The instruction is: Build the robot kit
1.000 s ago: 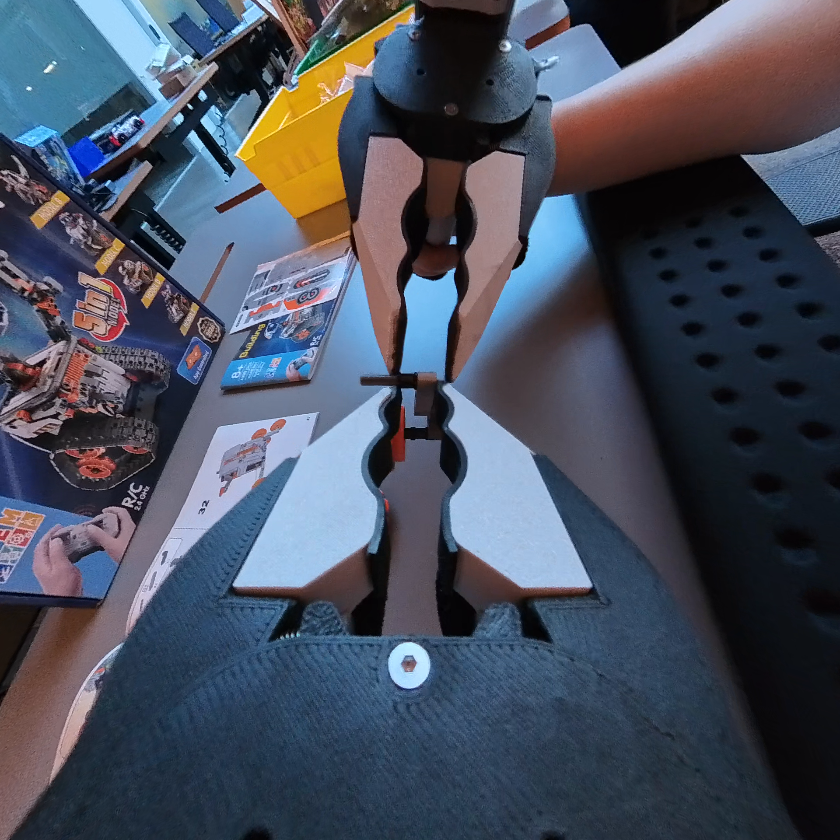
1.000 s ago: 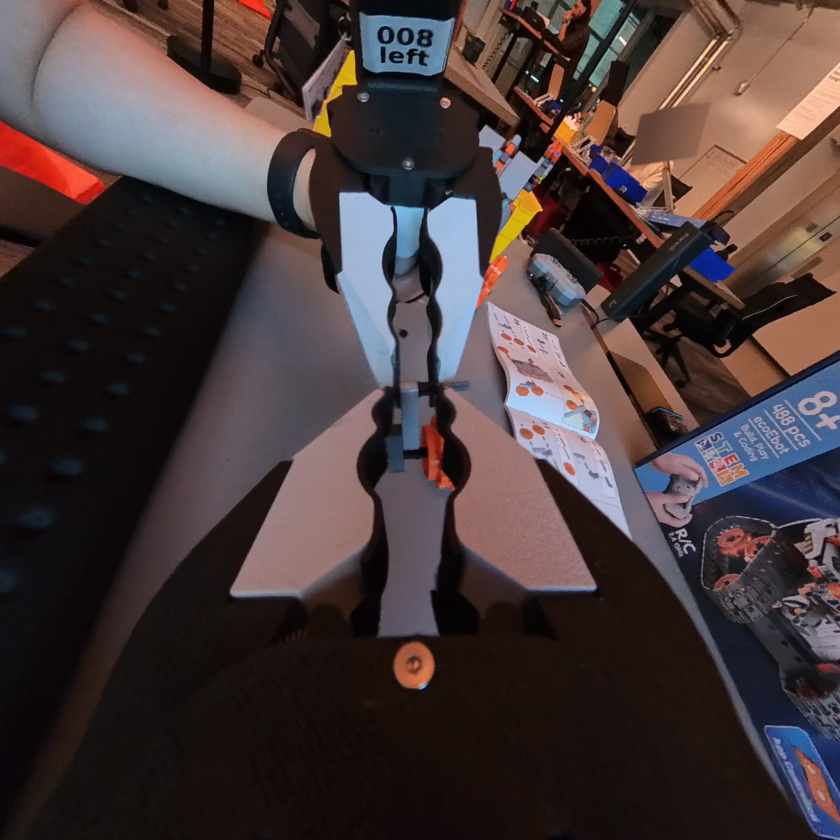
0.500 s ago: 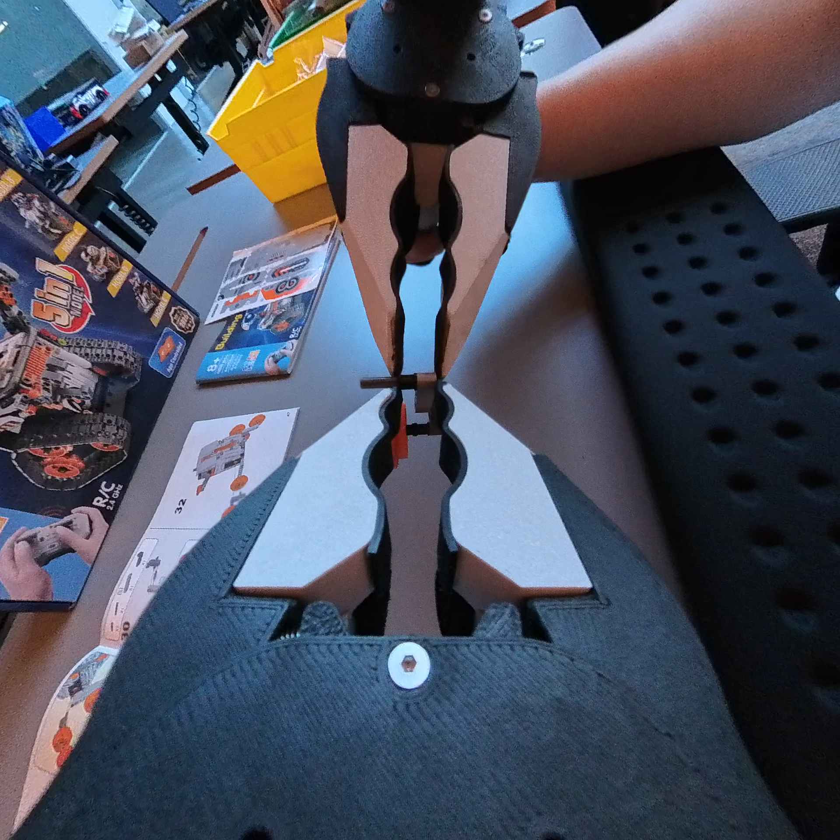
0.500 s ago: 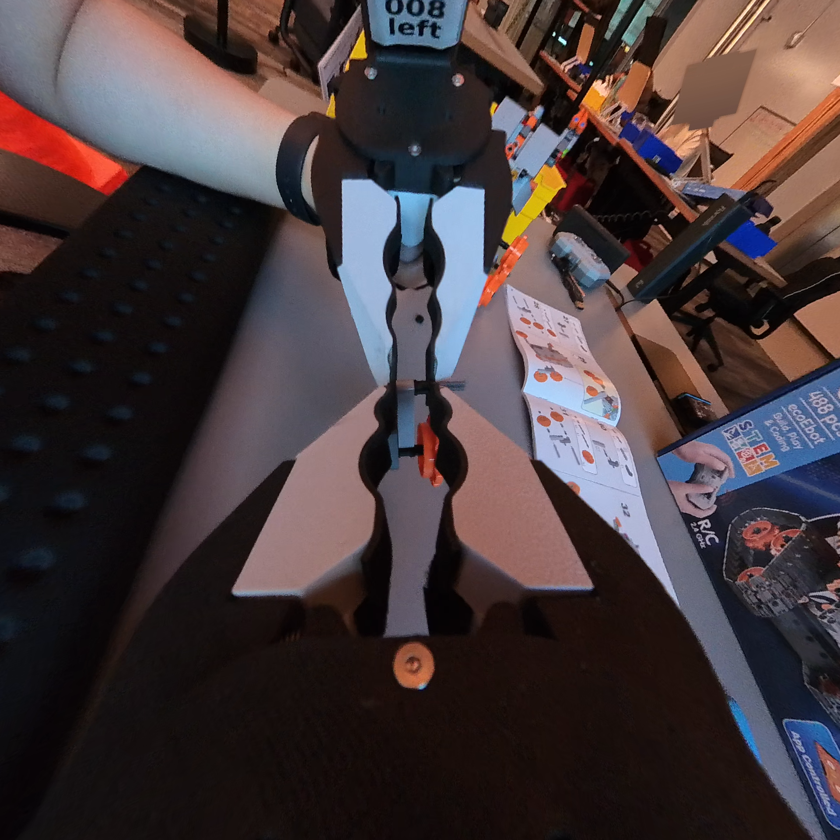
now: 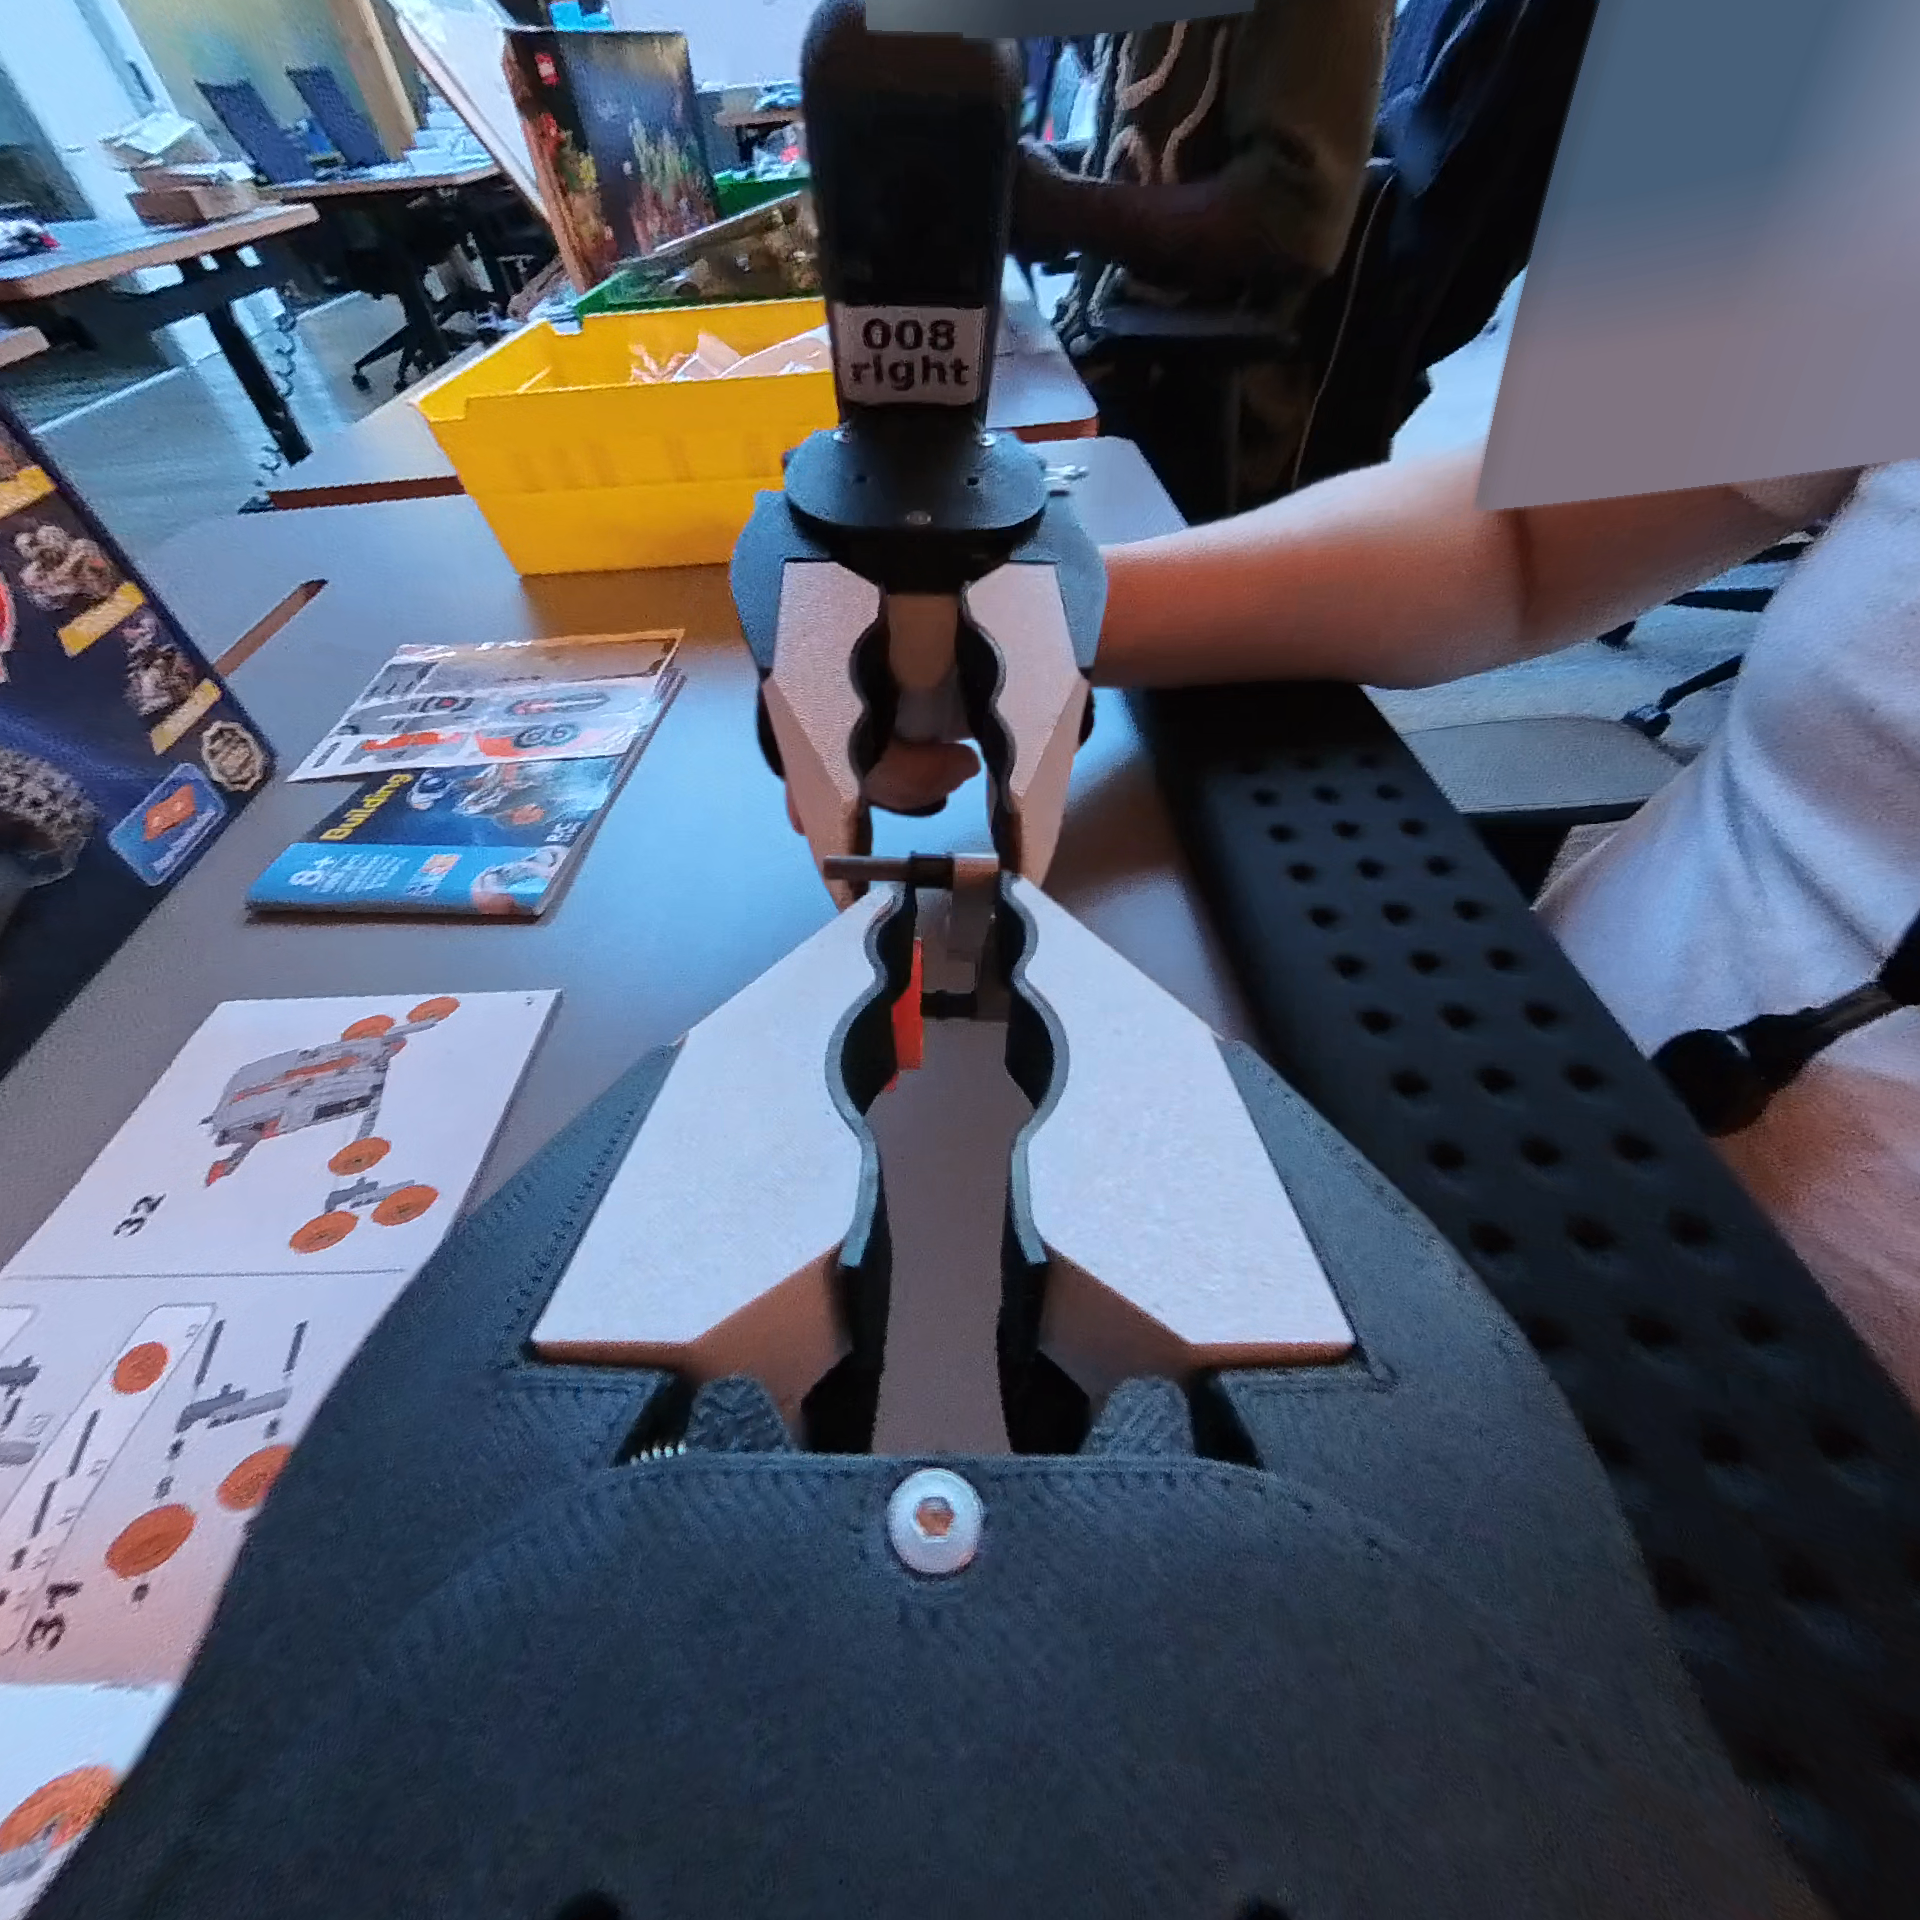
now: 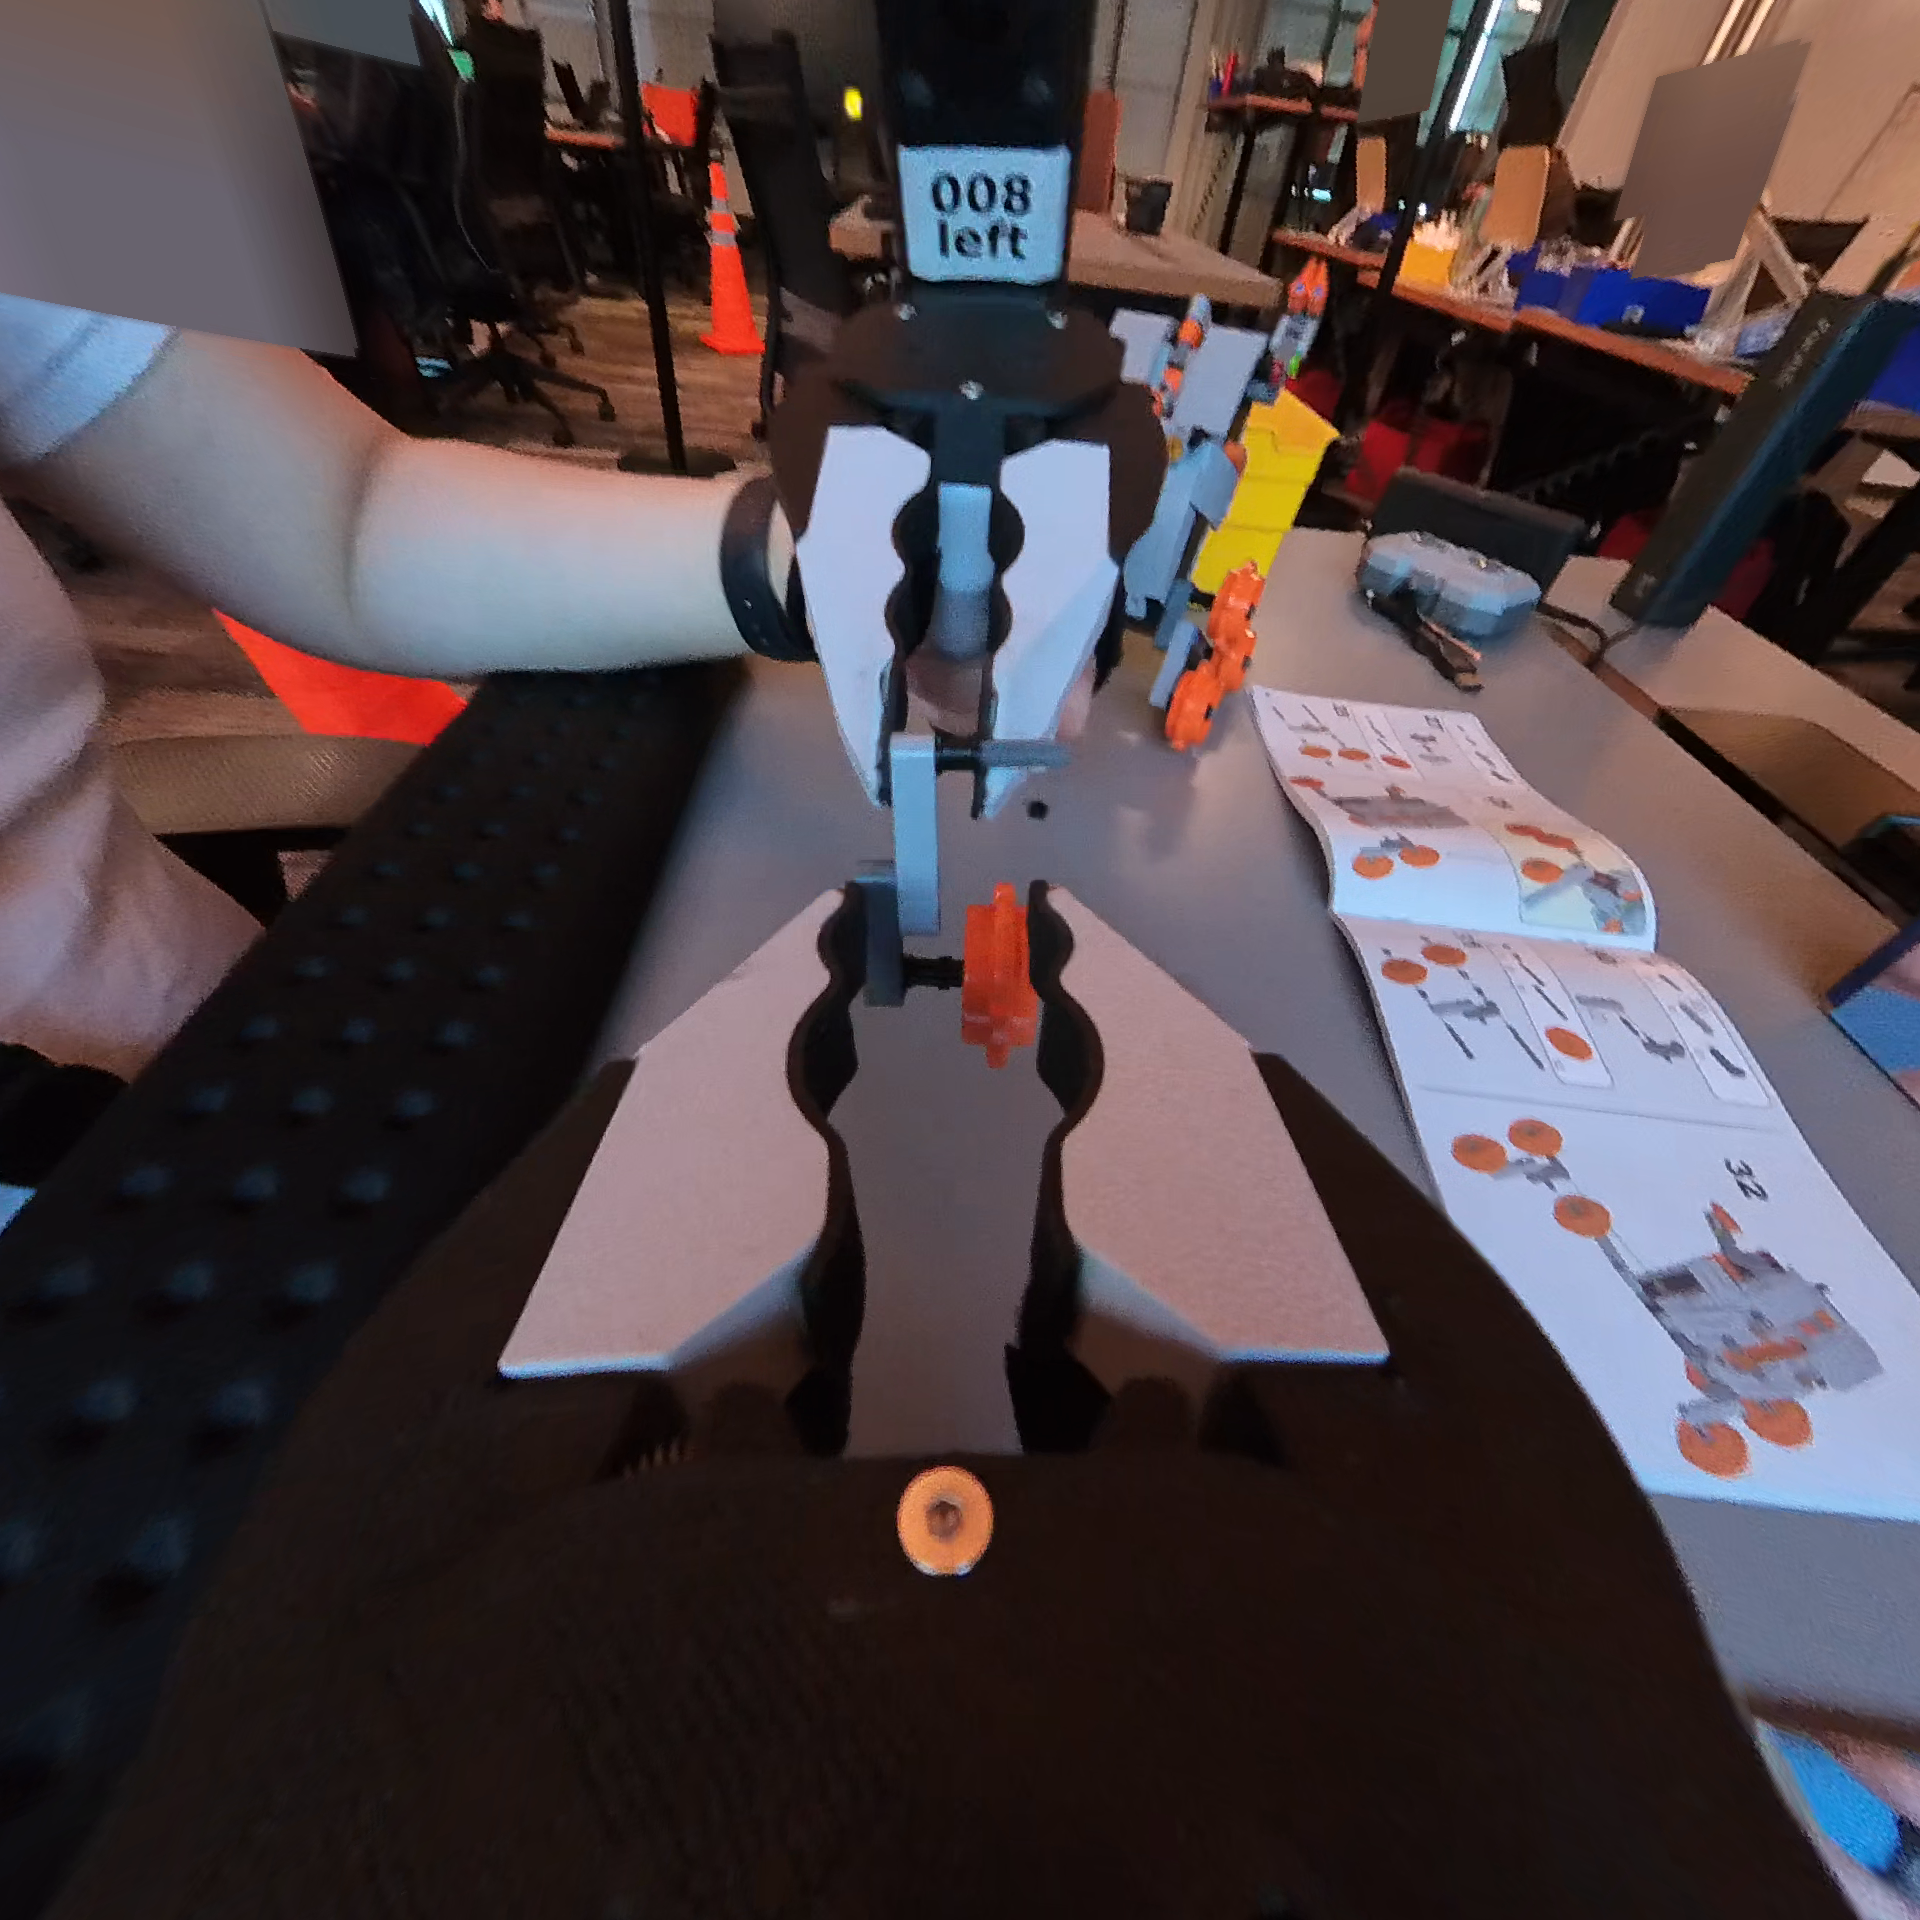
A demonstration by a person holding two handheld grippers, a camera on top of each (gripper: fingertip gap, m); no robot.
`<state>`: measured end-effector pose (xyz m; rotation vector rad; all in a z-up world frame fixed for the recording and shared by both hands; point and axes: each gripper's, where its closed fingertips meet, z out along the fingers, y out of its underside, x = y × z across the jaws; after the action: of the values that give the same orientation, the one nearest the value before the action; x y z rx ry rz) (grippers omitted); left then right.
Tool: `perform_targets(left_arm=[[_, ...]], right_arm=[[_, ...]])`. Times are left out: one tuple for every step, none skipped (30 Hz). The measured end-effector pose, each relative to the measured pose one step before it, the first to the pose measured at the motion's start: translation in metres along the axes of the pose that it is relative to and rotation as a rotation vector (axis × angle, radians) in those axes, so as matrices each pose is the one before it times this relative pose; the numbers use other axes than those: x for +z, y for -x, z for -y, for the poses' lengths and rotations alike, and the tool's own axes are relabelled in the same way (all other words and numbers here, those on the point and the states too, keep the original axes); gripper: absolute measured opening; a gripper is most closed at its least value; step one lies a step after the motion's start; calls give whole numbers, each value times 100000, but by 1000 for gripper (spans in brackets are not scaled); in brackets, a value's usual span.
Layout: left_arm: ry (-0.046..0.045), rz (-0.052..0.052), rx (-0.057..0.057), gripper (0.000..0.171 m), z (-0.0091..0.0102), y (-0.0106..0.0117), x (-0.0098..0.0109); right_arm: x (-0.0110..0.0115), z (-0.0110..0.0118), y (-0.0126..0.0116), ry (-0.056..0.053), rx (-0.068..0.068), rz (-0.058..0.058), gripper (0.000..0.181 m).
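A small toy-brick assembly is held between my two grippers above the grey table (image 5: 686, 914). It is a light grey beam (image 6: 914, 831) with a black axle (image 6: 1013, 753) through its upper end and an orange gear (image 6: 997, 977) on a short pin at its lower end. My left gripper (image 5: 948, 899) is shut on the beam's upper end by the axle; it also shows in the right wrist view (image 6: 940, 800). My right gripper (image 6: 948, 899) is shut across the gear and the dark grey piece beside it. The two grippers face each other, tips almost touching.
An open instruction booklet (image 5: 260, 1143) (image 6: 1558, 1039), a blue booklet (image 5: 468, 790) and a toy box (image 5: 83, 727) lie on the table. A yellow bin (image 5: 623, 447) stands at the back. A part-built grey and orange model (image 6: 1195, 540) and a grey unit (image 6: 1449, 597) stand nearby. A black perforated panel (image 5: 1455, 1039) lines the near edge. The tips of both grippers are at nearly the same place.
Both grippers have tilted to a flatter angle and drawn slightly apart, so more of the grey beam shows between them. Both stay shut on the assembly.
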<state>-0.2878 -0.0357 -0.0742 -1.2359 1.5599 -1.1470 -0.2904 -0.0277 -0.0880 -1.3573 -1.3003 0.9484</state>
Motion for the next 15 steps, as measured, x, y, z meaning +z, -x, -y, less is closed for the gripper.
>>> perform_targets(left_arm=[[-483, -2090, -428, 13, 81, -327, -3], [-494, -2498, -704, 13, 63, -374, 5], [-282, -4478, -1493, 13, 7, -613, -5], [51, -5950, -2994, 13, -67, -756, -32], [106, -4889, -3610, 13, -118, -550, -21], [-327, -4828, -3227, 13, -113, -538, -23], [-447, -3890, -2491, 13, -69, -415, 7], [-1145, -3049, -1603, 13, 40, -311, 48], [-1287, -4180, -1768, 13, 58, -481, 104], [-976, -4333, -2109, 13, 50, -488, 136], [-1151, -3870, -1739, 13, 101, -441, 160], [-1146, -4498, -1228, 13, 103, -575, 165], [-1213, -4281, -516, 13, 143, -596, 166], [-1960, -2741, 594, 13, 270, -404, 152], [-2562, -3516, 785, 13, 345, -525, 160]], right_arm=[[121, 345, 268, -1611, 628, 1356, 30], [39, 338, 214, -2023, 1649, 1754, 31], [-75, 399, 131, -2770, 3271, 2178, 34], [-177, 445, 81, -3267, 5365, 2909, 38], [-277, 444, -69, -3295, 6936, 2617, 40], [-278, 480, -164, -3635, 6901, 2086, 42], [-211, 453, 40, -3476, 4840, 2738, 44], [-63, 322, 291, -2614, 2008, 3050, 45], [102, 147, 430, -1414, -254, 2916, 42], [281, -83, 624, -41, -1740, 3540, 41], [394, -277, 788, 1115, -1423, 4532, 41], [407, -229, 838, 807, 414, 5589, 42], [371, 101, 520, -1233, 2613, 4542, 41], [313, 264, 453, -2337, 2714, 4521, 36], [267, 144, 425, -1200, 1517, 4222, 26]])
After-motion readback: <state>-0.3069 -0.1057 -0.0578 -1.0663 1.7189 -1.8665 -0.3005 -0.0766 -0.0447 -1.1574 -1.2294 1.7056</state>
